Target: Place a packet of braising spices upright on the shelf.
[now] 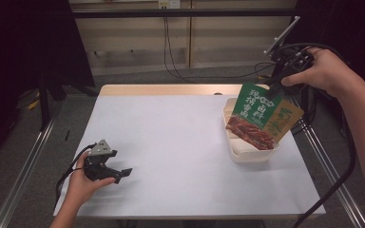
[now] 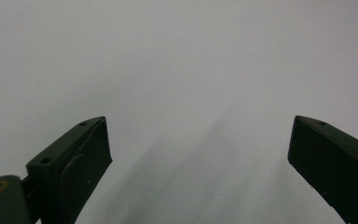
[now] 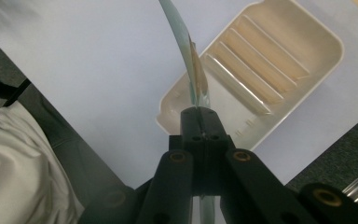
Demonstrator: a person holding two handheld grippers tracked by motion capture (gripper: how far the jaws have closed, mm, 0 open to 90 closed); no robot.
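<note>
White surface (image 1: 180,156), my right gripper (image 1: 276,84) with jaws clamped on a green sauce packet (image 1: 261,116) raised over the cream tray (image 1: 247,154), my left gripper (image 1: 123,173) low near the front left, jaws wide apart

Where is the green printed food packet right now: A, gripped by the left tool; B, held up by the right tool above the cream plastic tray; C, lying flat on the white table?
B: the right tool pinches the green printed food packet by its top edge, hanging it over the cream plastic tray.

Green pouch (image 1: 263,117) above the tray (image 1: 247,153): white Chinese chars on front, approx. "现烤香卤料"; gold panel's script unreadable.
</note>
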